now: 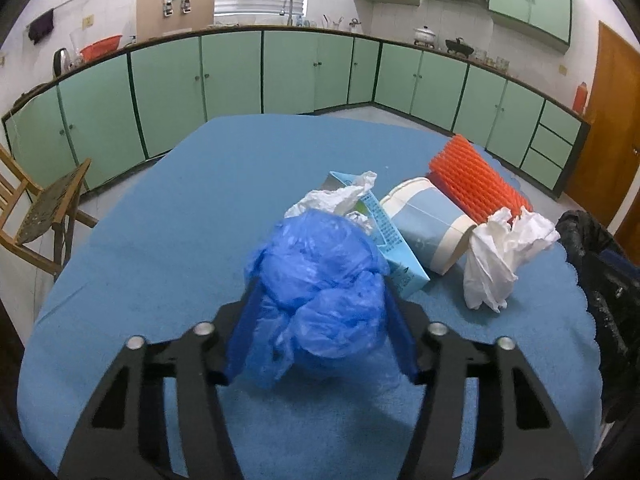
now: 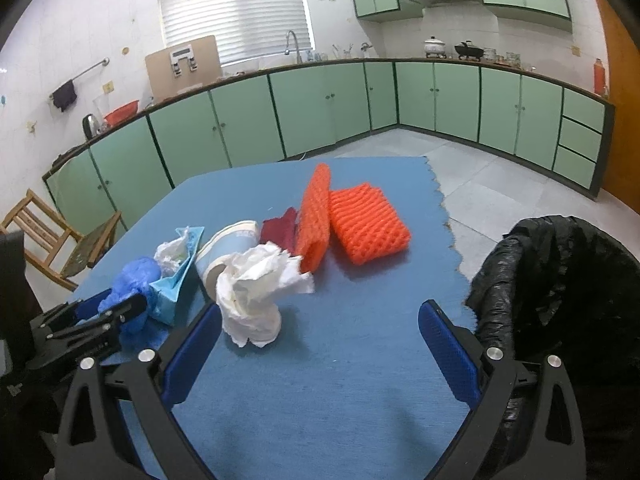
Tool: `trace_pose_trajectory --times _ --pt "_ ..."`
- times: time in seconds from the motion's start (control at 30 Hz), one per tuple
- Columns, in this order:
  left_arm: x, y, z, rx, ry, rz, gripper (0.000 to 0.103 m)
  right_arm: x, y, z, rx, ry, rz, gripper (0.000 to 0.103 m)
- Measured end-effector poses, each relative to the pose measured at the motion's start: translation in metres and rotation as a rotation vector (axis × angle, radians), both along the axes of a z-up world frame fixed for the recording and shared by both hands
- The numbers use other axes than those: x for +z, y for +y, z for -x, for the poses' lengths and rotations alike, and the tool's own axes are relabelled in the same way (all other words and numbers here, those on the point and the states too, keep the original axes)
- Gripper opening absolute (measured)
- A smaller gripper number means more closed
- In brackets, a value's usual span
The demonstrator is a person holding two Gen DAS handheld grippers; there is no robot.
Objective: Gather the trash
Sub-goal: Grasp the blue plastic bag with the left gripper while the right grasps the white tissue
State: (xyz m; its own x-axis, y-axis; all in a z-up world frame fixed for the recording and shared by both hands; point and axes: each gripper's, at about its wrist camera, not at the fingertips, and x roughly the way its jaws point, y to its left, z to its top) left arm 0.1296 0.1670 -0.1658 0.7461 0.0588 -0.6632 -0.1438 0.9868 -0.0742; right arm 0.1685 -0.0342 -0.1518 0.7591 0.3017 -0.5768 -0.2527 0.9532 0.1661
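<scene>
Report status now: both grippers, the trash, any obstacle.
Left gripper shut on blue plastic bag. Right gripper open, empty, beside white crumpled paper. Black-lined bin at right table edge, path unobstructed.

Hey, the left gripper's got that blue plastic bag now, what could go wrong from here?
The blue plastic bag is loose and bulging between the left gripper fingers, so it may slip out. It lies against the light blue carton, which could get dragged along. The black bin bag sits off the table's right edge, so carrying it across might knock the crumpled white paper.
</scene>
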Motion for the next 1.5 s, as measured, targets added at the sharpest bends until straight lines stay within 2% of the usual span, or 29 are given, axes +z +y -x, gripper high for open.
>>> trace_pose_trajectory --times 0.17,0.3,0.4,0.73,0.83,0.93,1.0,1.07,1.2,1.5 --pt "0.009 0.007 0.013 0.034 -0.039 0.001 0.043 -0.003 0.015 -0.001 0.032 0.007 0.002 0.096" --pt "0.022 0.011 0.027 0.062 -0.082 -0.001 0.042 -0.006 0.027 -0.003 0.049 0.006 0.009 0.096" --pt "0.026 0.009 0.031 0.064 -0.1 -0.038 0.042 -0.009 0.038 -0.008 0.053 0.014 0.007 0.096" --pt "0.028 0.017 0.029 0.08 -0.105 -0.039 0.042 -0.021 0.06 -0.029 0.025 0.04 0.05 0.093" --pt "0.028 0.017 0.028 0.08 -0.102 -0.031 0.042 -0.027 0.064 -0.036 0.037 0.061 0.063 0.084" --pt "0.027 0.018 0.028 0.085 -0.1 -0.03 0.042 -0.033 0.066 -0.04 0.063 0.096 0.054 0.067" --pt "0.026 0.02 0.029 0.087 -0.101 -0.028 0.042 -0.034 0.066 -0.04 0.081 0.106 0.042 0.051" --pt "0.026 0.019 0.03 0.088 -0.102 -0.029 0.042 -0.034 0.066 -0.04 0.111 0.112 0.028 0.041" --pt "0.03 0.013 0.032 0.08 -0.111 -0.038 0.042 -0.032 0.064 -0.036 0.129 0.112 0.022 0.032" --pt "0.044 -0.005 0.038 0.052 -0.14 -0.052 0.042 -0.008 0.047 -0.023 0.125 0.076 -0.013 0.03"
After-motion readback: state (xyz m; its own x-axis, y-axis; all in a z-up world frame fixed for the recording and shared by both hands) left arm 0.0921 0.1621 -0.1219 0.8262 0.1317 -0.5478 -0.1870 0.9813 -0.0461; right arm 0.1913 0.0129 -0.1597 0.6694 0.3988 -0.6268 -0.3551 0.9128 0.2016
